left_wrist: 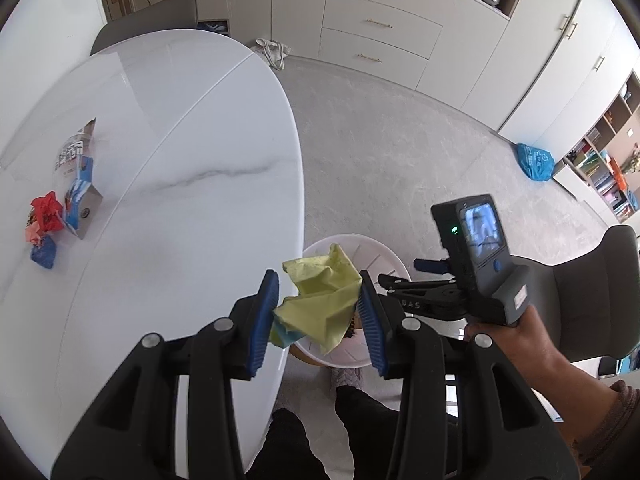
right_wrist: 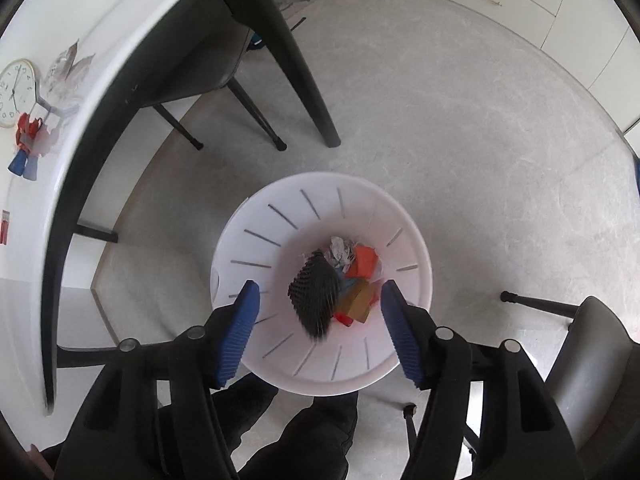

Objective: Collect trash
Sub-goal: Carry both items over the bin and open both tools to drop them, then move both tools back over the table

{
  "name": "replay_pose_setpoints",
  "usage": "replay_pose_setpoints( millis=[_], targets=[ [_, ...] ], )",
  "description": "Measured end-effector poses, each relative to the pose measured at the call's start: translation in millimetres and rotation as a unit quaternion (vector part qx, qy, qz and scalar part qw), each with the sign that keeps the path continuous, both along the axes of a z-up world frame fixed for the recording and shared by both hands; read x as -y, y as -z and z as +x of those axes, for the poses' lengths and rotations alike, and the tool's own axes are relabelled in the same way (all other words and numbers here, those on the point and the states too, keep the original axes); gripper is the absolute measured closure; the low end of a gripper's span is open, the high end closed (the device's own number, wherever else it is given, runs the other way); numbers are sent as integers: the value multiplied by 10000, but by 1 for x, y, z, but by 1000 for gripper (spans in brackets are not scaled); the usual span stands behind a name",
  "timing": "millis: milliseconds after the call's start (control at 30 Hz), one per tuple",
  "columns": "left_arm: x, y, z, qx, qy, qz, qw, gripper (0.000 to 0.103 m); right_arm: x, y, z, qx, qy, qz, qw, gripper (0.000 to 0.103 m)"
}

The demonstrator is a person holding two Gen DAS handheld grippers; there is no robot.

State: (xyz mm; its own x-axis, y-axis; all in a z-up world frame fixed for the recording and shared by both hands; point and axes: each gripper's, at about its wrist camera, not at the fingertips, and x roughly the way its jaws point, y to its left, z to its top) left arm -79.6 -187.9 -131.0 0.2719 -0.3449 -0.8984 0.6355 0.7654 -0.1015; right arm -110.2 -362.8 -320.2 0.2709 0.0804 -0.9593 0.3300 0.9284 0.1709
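Note:
My left gripper [left_wrist: 318, 286] is shut on a crumpled yellow-green paper wad [left_wrist: 320, 300], held over the table edge just above the white trash bin [left_wrist: 384, 258]. My right gripper [right_wrist: 320, 300] is open and empty, right above the same bin [right_wrist: 256, 220]. A black mesh piece [right_wrist: 316, 292] hangs blurred inside the bin, above red, orange and grey scraps [right_wrist: 360, 268]. More trash lies on the white table [left_wrist: 180, 200]: a red wad [left_wrist: 48, 212], a blue wad [left_wrist: 43, 254] and blue-white wrappers [left_wrist: 78, 192].
The bin stands on the grey floor beside the oval table. Grey chairs [right_wrist: 592, 368] stand at the right and under the table [right_wrist: 208, 60]. The person's legs [right_wrist: 312, 432] are below the bin. Cabinets [left_wrist: 380, 20], a white bag [left_wrist: 272, 50] and a blue bag [left_wrist: 534, 160] are farther off.

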Motion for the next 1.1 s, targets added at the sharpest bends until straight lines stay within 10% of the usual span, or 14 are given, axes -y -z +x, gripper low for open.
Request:
replay_pose_setpoints(
  millis=[433, 700, 1100],
  targets=[
    [53, 38, -3, -432, 459, 154, 9979, 54, 33, -119, -38, 821, 193, -887, 9925, 10],
    [59, 49, 2, -670, 233, 180, 9973, 13, 45, -141, -41, 919, 159, -856, 9920, 6],
    [30, 19, 16, -474, -336, -52, 9983, 9, 26, -165, -23, 1061, 23, -770, 9914, 6]
  ],
)
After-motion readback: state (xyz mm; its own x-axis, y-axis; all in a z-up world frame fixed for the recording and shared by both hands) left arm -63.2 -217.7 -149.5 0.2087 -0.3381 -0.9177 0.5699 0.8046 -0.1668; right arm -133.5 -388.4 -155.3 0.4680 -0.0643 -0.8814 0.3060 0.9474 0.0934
